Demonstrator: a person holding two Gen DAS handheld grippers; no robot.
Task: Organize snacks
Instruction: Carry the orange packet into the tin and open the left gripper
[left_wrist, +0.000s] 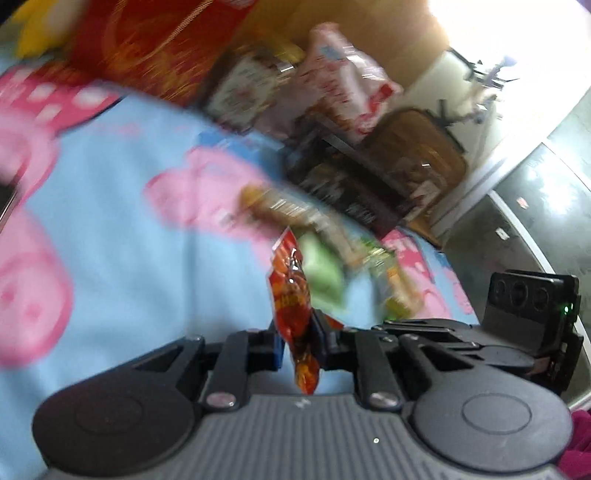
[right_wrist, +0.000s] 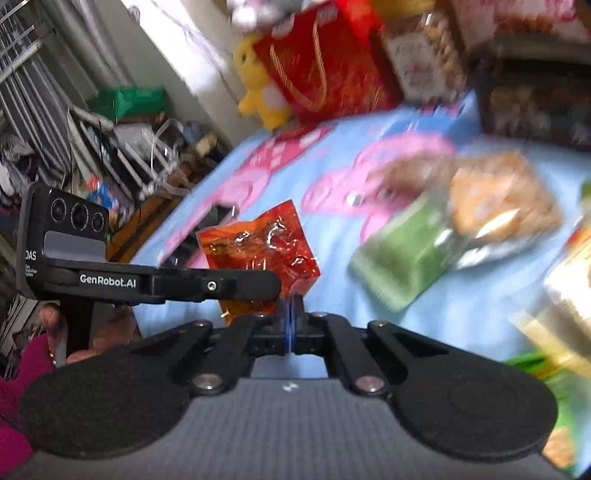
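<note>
Light blue bedspread (right_wrist: 332, 280) with pink cartoon pig prints, spread over a bed. Lying on it near the middle: green snack packet (right_wrist: 402, 258), touching a clear pack of brown biscuits (right_wrist: 502, 199) just beyond. At the far edge: red gift bag with gold cord handles (right_wrist: 325, 62), yellow plush toy (right_wrist: 258, 92) to its left, clear jar of nuts (right_wrist: 424, 51) to its right. More packets at the right edge, blurred.

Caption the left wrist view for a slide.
Left tongs shut on an orange-red snack packet above a blue cartoon blanket.
</note>
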